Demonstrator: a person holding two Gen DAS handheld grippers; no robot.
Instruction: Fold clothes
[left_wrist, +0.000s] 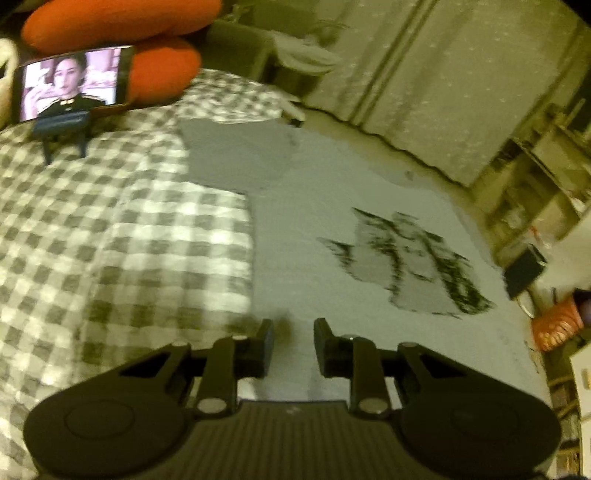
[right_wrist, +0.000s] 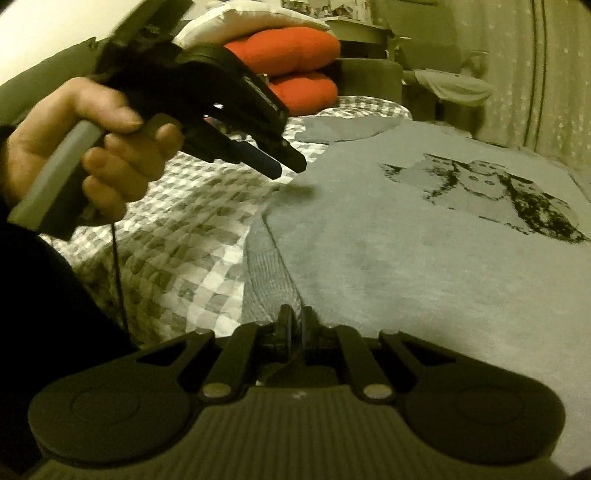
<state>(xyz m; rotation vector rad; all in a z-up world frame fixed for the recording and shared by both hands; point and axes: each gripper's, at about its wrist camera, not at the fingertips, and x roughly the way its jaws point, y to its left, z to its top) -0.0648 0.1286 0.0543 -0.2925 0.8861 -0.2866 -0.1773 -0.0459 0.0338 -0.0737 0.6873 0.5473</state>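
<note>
bed with a grey-and-white checked cover (left_wrist: 110, 240) fills the left side of both views. a grey sweater (right_wrist: 424, 266) with a dark animal print (right_wrist: 491, 192) lies spread flat on the cover, ribbed hem toward the cameras, print face up; in the left wrist view the print looks smeared by blur.

two orange cushions (right_wrist: 295, 66) are stacked at the far end of the bed, a pale pillow on top of them. a phone (left_wrist: 74, 83) stands on a small dark stand on the cover, just in front of the cushions, screen lit.

left gripper (left_wrist: 293, 349): held above the sweater near its left edge, jaws slightly apart, nothing between them. the right wrist view shows it from the side, held in a bare hand (right_wrist: 74, 155), tips pointing down toward the sweater.

right gripper (right_wrist: 294, 326): low at the near hem, jaws clenched on the ribbed edge of the sweater, a ridge of cloth rising into them.
</note>
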